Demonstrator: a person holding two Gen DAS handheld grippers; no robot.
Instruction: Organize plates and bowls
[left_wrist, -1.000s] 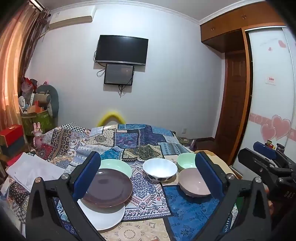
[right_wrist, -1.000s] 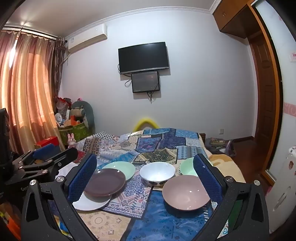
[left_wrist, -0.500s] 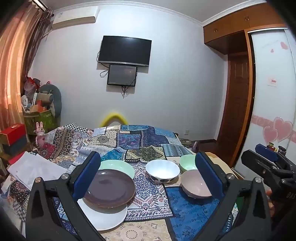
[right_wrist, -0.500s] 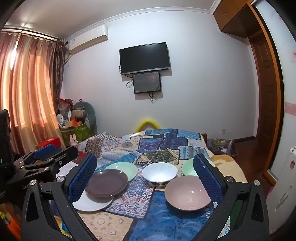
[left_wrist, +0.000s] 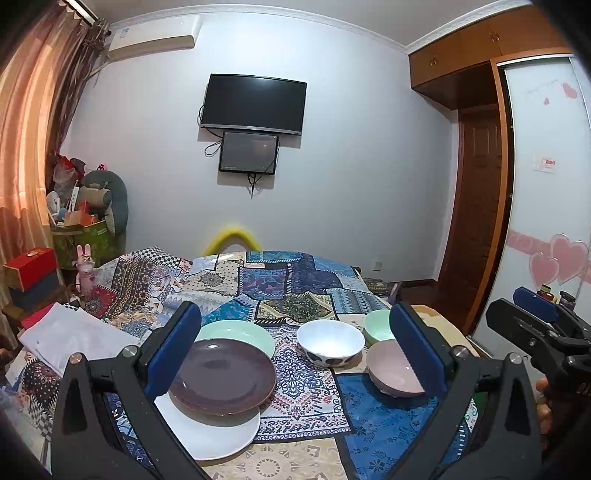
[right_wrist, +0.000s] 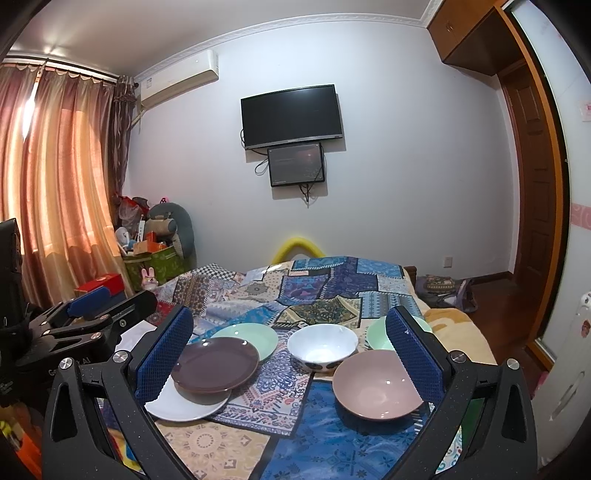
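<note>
Both tools gape empty: left tool (left_wrist: 295, 343), right tool (right_wrist: 290, 341); brown plate (right_wrist: 215, 365) at 9 o'clock of the pink bowl (right_wrist: 376, 384).

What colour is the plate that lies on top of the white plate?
Dark brown-purple plate; it shows best in the right wrist view.

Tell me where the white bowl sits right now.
The white bowl stands mid-table on the patchwork cloth in both wrist views, between the green plate to its left and the pink bowl in front to its right.
</note>
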